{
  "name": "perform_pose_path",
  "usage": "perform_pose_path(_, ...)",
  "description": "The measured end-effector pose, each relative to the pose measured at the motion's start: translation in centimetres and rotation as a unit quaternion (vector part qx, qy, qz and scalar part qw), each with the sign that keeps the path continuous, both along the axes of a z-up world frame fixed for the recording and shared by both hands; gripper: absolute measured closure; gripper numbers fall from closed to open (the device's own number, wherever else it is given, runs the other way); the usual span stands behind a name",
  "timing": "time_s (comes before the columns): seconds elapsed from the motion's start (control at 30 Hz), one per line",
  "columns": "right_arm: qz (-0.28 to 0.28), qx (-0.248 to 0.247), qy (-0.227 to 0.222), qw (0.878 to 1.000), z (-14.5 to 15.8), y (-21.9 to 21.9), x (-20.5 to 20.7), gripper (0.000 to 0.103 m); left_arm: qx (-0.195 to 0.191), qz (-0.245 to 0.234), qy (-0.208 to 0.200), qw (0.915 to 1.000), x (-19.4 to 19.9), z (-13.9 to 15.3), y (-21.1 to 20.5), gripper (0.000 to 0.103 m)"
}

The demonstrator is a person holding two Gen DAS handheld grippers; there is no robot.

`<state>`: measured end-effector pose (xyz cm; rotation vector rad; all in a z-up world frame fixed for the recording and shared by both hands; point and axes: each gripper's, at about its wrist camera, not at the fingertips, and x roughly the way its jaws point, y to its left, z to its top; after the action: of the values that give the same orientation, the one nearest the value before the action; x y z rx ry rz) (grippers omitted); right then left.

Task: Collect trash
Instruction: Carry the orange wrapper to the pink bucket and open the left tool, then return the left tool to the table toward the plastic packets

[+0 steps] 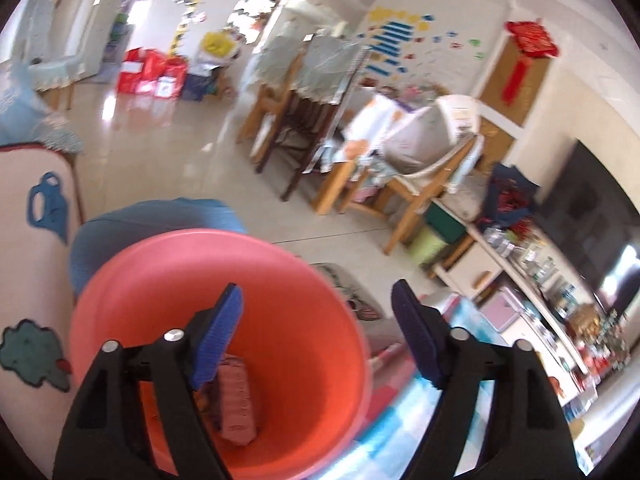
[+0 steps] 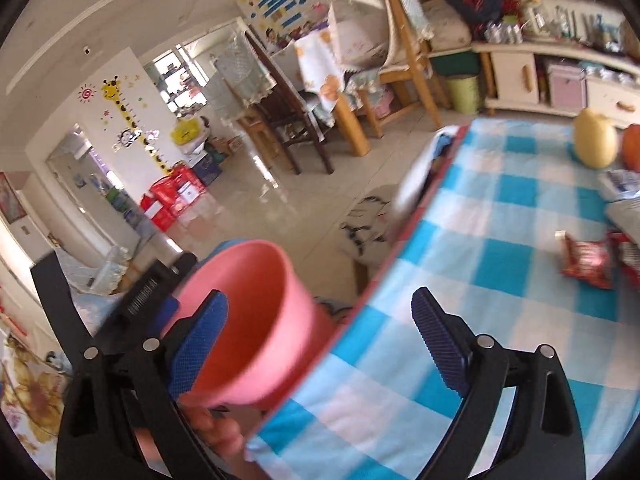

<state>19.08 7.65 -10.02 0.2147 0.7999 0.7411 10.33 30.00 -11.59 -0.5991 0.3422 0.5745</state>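
Observation:
A pink bin fills the lower left wrist view, with a pink wrapper lying at its bottom. My left gripper is open above it, one finger over the inside and the other past the rim. In the right wrist view the same bin sits beside the edge of a table with a blue-and-white checked cloth. My right gripper is open and empty, spanning the bin and the table edge. A red snack packet lies on the cloth at the right, with another red packet partly cut off beside it.
A yellow round object and an orange one stand at the far end of the table. Wooden chairs, a green bucket and a low cabinet stand beyond on a tiled floor. A hand shows beneath the bin.

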Motion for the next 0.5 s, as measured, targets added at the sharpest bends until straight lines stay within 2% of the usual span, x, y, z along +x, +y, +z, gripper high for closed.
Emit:
perform_pose_path(0.07, -0.018, -0.007, -0.026, 0.999, 0.0, -2.5, -0.9, 0.009, 0.028, -0.029, 0.005, 0.9992, 0.4, 0.8, -1.5, 0.022)
perform_pose_path(0.13, -0.039, -0.018, -0.053, 0.998, 0.1, -4.6, -1.4, 0.006, 0.055, -0.044, 0.01, 0.9974, 0.5, 1.6, -3.2, 0.012)
perform_pose_path(0.27, -0.057, -0.046, -0.094, 0.993, 0.4, -8.7, -2.8, 0.005, 0.09, -0.089, 0.019, 0.9918, 1.1, 2.9, -7.1, 0.011)
perform_pose_path(0.4, -0.044, -0.076, -0.119, 0.989, 0.5, -11.5, -3.4, 0.005, 0.134, -0.159, 0.024, 0.9779, 1.7, 3.6, -11.4, 0.011)
perform_pose_path(0.5, -0.049, -0.101, -0.124, 0.986, 0.5, -13.2, -3.6, 0.005, 0.157, -0.191, 0.024, 0.9687, 1.6, 3.6, -13.7, 0.011)
